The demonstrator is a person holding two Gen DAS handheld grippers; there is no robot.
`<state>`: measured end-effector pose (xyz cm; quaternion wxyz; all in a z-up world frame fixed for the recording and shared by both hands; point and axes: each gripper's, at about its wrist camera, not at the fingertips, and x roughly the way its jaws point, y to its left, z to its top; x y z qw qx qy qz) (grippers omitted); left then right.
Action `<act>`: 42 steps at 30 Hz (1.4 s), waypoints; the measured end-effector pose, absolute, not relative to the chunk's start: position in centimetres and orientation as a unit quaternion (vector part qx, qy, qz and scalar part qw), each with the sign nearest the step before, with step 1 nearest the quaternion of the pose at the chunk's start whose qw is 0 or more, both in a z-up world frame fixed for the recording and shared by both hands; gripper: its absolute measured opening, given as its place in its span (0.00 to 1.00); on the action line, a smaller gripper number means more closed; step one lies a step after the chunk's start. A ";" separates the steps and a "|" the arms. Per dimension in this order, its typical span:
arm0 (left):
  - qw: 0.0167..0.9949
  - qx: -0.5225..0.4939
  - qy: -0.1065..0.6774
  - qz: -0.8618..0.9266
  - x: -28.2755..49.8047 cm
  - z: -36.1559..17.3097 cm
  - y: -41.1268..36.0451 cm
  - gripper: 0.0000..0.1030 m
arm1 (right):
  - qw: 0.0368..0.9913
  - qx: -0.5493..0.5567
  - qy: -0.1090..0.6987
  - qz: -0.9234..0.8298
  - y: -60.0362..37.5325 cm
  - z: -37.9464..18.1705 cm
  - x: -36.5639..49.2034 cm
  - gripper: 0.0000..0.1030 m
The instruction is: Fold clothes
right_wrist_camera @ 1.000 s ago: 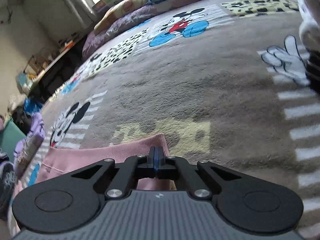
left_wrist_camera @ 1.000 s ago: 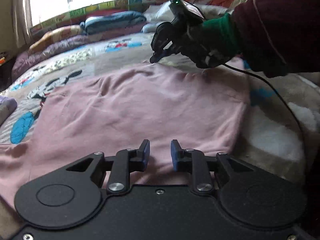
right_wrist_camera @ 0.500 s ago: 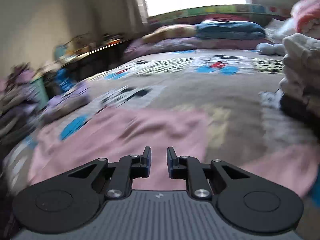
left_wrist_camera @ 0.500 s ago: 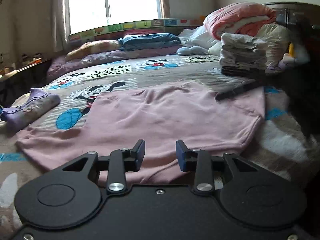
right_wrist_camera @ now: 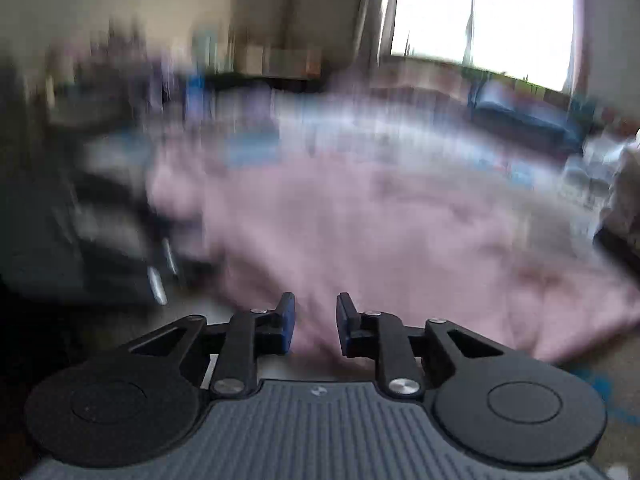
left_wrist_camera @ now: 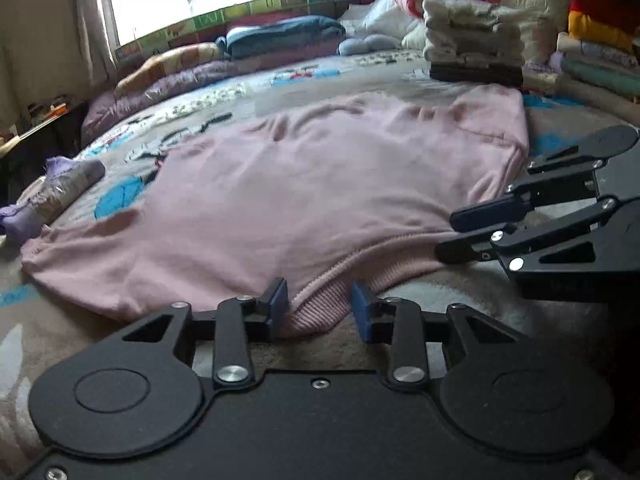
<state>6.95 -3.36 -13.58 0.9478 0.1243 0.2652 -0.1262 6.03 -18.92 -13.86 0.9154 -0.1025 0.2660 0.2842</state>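
A pink sweatshirt (left_wrist_camera: 304, 184) lies spread flat on the cartoon-print bedspread (left_wrist_camera: 240, 92). Its ribbed hem (left_wrist_camera: 328, 300) lies between the fingers of my open left gripper (left_wrist_camera: 320, 306), which is low at the near edge. My right gripper (left_wrist_camera: 452, 232) comes in from the right in the left wrist view, its fingers slightly apart at the hem's right end. In the blurred right wrist view the right gripper (right_wrist_camera: 316, 320) is open over the pink sweatshirt (right_wrist_camera: 380, 220).
A stack of folded clothes (left_wrist_camera: 472, 36) stands at the far right of the bed, with more folded fabric (left_wrist_camera: 592, 68) beside it. A rolled purple garment (left_wrist_camera: 52, 196) lies at the left. Pillows and quilts (left_wrist_camera: 280, 36) line the window side.
Both grippers have dropped to the sweatshirt's near hem. The right gripper, shut a second ago at the far side, opened and swung round to the near right. The left moved forward around the hem.
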 end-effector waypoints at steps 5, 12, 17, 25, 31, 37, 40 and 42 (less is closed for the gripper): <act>0.965 0.100 0.224 -0.089 6.6 -12.8 -1.9 0.32 | 0.921 -0.108 0.248 0.280 -19.3 -12.2 4.6 0.23; 0.952 0.113 0.271 -0.090 7.8 -14.1 -2.1 0.38 | 0.917 -0.077 0.283 0.270 -19.7 -13.5 5.7 0.27; 0.954 0.143 0.236 -0.115 6.3 -13.7 -3.7 0.46 | 0.919 -0.042 0.273 0.281 -21.3 -11.8 4.6 0.27; 0.941 0.214 0.206 -0.161 5.1 -13.7 -8.9 0.48 | 0.923 0.214 0.259 0.188 -31.6 -12.5 5.7 0.33; 0.915 0.289 0.183 -0.214 5.2 -13.9 -15.1 0.48 | 0.868 0.418 0.249 0.105 -41.0 -16.5 6.6 0.40; 0.877 0.389 0.163 -0.228 6.8 -15.6 -22.2 0.49 | 0.847 0.480 0.213 0.079 -44.6 -17.8 6.7 0.40; 0.866 0.422 0.153 -0.222 8.2 -16.3 -24.8 0.49 | 0.840 0.497 0.204 0.082 -45.0 -18.3 6.8 0.40; 0.857 0.443 0.152 -0.217 9.4 -16.6 -26.5 0.49 | 0.835 0.508 0.195 0.081 -45.5 -18.4 6.7 0.42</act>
